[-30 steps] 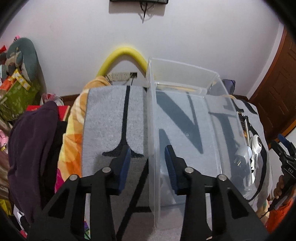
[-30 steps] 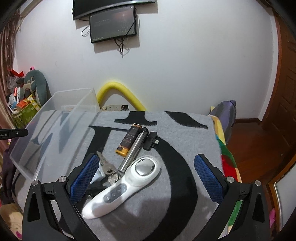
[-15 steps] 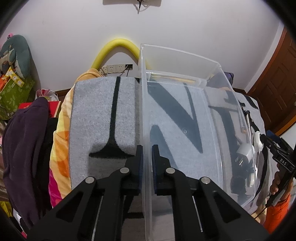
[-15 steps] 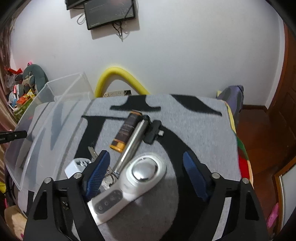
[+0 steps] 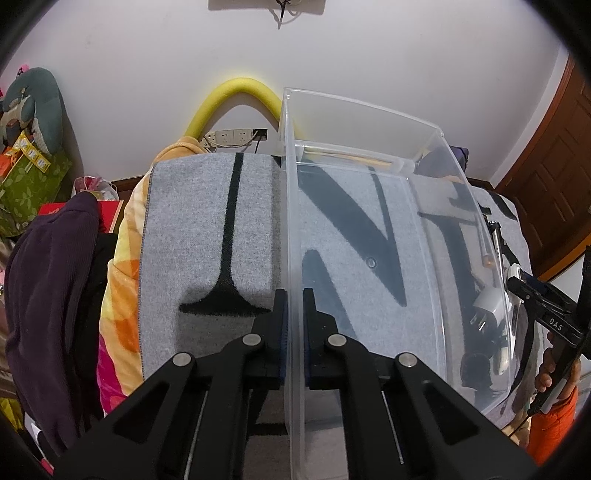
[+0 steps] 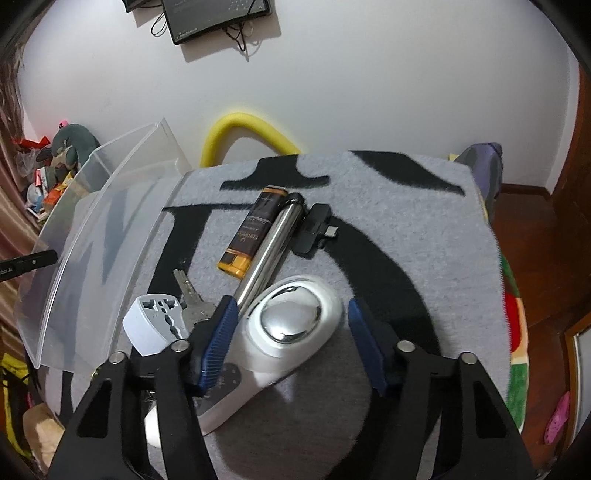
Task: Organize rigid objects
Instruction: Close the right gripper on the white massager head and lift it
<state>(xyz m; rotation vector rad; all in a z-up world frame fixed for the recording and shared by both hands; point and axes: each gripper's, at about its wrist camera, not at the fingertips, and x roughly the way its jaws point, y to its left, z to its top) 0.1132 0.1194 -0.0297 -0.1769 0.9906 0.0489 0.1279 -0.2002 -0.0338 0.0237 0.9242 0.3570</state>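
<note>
The clear bin sits on my grey lettered blanket before the white wall, its near wall clamped in my left gripper, while right of it my right gripper is closing around the white massager, not yet pressing.

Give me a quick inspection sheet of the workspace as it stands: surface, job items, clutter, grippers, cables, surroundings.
Surface: grey blanket with black lettering.
Job's things: clear plastic bin, nothing seen inside; beside it a white massager, steel tube, brown-and-yellow tube, black adapter, keys, white plug adapter.
Clutter: dark clothing and an orange patterned quilt at the blanket's edge.
Grippers: left gripper shut on the bin's wall; right gripper closing around the massager head, pads not yet pressing.
Cables: cords dangling from the wall screen.
Surroundings: white wall, yellow foam tube, wall sockets, wooden door.
</note>
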